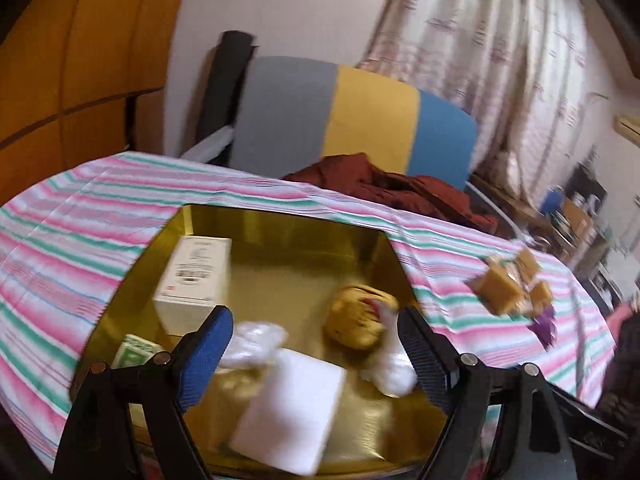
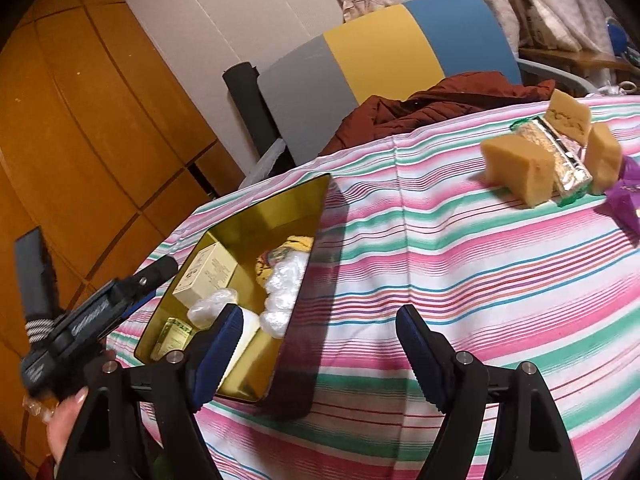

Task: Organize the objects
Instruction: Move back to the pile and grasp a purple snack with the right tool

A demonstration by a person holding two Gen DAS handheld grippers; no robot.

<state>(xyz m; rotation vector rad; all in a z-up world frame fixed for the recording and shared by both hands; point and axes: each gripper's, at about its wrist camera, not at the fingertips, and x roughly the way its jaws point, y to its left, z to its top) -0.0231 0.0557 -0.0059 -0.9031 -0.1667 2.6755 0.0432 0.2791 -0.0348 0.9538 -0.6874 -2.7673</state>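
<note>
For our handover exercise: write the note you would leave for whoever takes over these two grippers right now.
Left gripper: open, empty, over the gold tin.
Right gripper: open, empty, over the striped cloth.
Done: in the tin are a cream box, a white box, a green packet, a yellow pouch and plastic-wrapped items.
Left: three tan blocks, a clear packet and a purple wrapper on the cloth.
</note>
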